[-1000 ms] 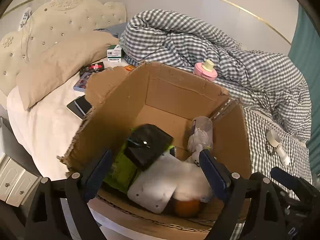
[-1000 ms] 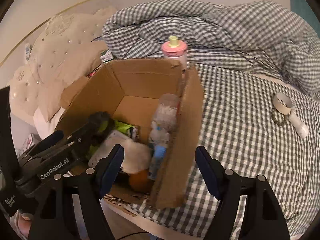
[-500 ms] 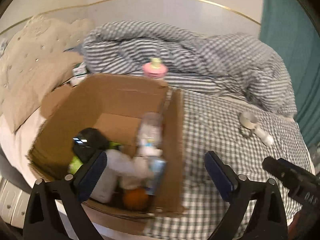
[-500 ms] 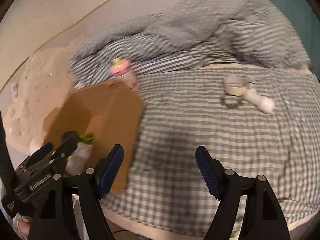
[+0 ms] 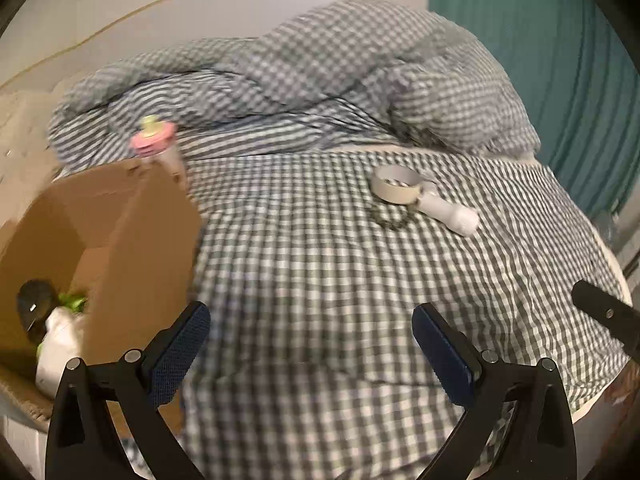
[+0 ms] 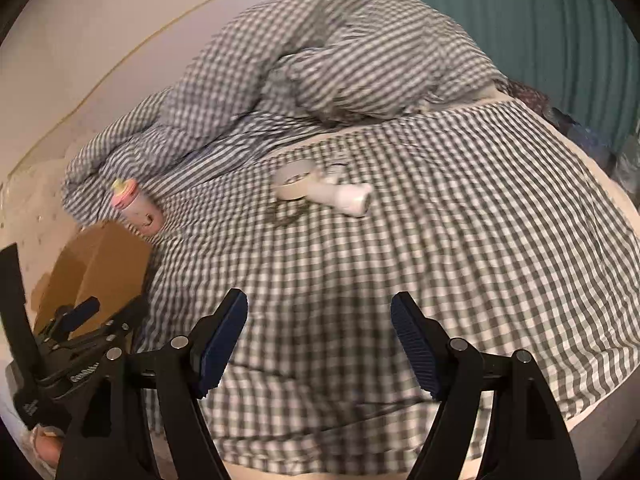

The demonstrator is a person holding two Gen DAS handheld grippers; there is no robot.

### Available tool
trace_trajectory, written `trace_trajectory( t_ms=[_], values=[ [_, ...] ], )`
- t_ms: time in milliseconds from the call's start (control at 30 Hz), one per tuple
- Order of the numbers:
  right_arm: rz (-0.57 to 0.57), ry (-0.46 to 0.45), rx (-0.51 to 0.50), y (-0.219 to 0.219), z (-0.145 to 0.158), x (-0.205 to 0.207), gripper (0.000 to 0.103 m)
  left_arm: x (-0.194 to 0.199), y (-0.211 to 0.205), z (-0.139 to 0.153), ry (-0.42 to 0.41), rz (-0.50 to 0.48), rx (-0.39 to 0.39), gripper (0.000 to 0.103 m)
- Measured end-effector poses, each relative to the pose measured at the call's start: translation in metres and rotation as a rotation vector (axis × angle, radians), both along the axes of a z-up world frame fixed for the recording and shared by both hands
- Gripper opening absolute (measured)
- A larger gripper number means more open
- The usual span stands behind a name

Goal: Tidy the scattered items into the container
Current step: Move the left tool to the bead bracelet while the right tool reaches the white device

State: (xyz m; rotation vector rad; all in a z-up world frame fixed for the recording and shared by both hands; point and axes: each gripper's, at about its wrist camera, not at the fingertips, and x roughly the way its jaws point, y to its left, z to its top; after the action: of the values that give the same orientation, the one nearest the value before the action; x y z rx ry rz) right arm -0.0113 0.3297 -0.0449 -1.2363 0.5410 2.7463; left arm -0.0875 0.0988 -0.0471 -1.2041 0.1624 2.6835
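A brown cardboard box [image 5: 120, 240] stands at the left of the checked bed; inside it show a black item, green packaging and a white object. The box also shows in the right wrist view [image 6: 100, 264]. A tape roll [image 5: 396, 190], a white tube [image 5: 450, 214] and a dark ring lie together on the sheet, also in the right wrist view: tape roll [image 6: 292, 180], white tube [image 6: 344, 196]. A pink-capped bottle [image 5: 156, 146] lies behind the box; right wrist view [image 6: 136, 204]. My left gripper [image 5: 312, 344] is open and empty. My right gripper [image 6: 320, 340] is open and empty.
A rumpled checked duvet [image 5: 320, 80] is heaped at the back of the bed. A teal curtain [image 5: 540, 60] hangs at the right. The bed edge [image 5: 600, 392] drops off at the near right. The left gripper's body [image 6: 72, 344] shows at the lower left of the right wrist view.
Both grippers have swung right, away from over the box toward the open sheet. The tape roll and tube now sit near the centre of both views. Both stayed open.
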Motion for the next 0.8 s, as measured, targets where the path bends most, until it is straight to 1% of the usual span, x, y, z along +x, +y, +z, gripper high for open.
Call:
trace_trajectory(
  t_ms=[100,300,400,567,733,800],
  values=[
    [-0.02,-0.012,-0.016,0.019,-0.009,-0.011,0.074,-0.017,0.022,-0.009,-0.009,-0.015,-0.038,0.103],
    [-0.025,-0.05,-0.006,0.043,-0.033,-0.046,0.074,-0.062,0.054,-0.031,-0.028,-0.022,-0.067,0.103],
    [-0.017,-0.075,0.021,0.05,-0.043,-0.068,0.074,-0.085,0.07,-0.046,-0.037,-0.036,-0.073,0.103],
    [0.004,-0.097,0.025,0.058,-0.058,-0.107,0.074,-0.122,0.096,-0.076,-0.062,-0.07,-0.086,0.103],
    [0.027,-0.127,0.049,0.064,-0.077,-0.143,0.074,-0.147,0.118,-0.098,-0.07,-0.122,-0.07,0.103],
    [0.028,-0.141,0.052,0.067,-0.086,-0.155,0.074,-0.157,0.127,-0.107,-0.057,-0.126,-0.093,0.103]
  ],
)
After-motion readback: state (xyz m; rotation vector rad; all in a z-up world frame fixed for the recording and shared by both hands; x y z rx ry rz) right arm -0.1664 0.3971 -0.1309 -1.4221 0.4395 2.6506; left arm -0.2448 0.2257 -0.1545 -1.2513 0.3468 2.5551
